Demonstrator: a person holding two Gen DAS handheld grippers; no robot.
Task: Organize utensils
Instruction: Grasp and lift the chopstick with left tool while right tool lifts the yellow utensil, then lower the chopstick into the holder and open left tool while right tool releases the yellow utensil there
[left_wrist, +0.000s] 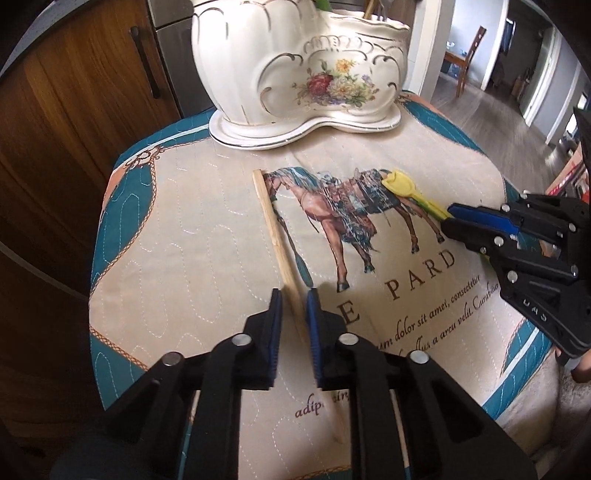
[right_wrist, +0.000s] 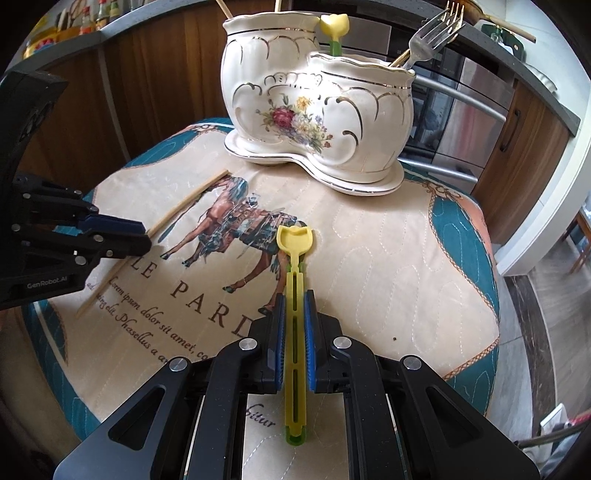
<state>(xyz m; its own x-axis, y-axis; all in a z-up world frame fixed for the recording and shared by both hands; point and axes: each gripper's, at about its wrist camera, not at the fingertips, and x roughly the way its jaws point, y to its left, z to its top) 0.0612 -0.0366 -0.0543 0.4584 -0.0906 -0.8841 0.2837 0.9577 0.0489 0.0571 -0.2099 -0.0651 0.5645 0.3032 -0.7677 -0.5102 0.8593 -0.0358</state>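
A wooden chopstick (left_wrist: 279, 240) lies on the quilted horse-print mat (left_wrist: 192, 236). My left gripper (left_wrist: 294, 295) straddles it with the pads a little apart from the wood, so it is open. A yellow tulip-shaped utensil (right_wrist: 294, 280) lies on the mat (right_wrist: 388, 236); my right gripper (right_wrist: 294, 295) has its blue pads pressed against the utensil's handle. The white floral ceramic holder (right_wrist: 317, 122) stands at the mat's far side with a fork (right_wrist: 436, 33), another yellow tulip utensil (right_wrist: 334, 26) and sticks in it. The holder (left_wrist: 299, 70) and the right gripper (left_wrist: 448, 218) also show in the left wrist view.
Wooden cabinets (left_wrist: 74, 110) stand left of the table and a steel oven (right_wrist: 454, 110) behind the holder. The mat's edges drop off on all sides. A dining chair (left_wrist: 469, 59) stands in the far room.
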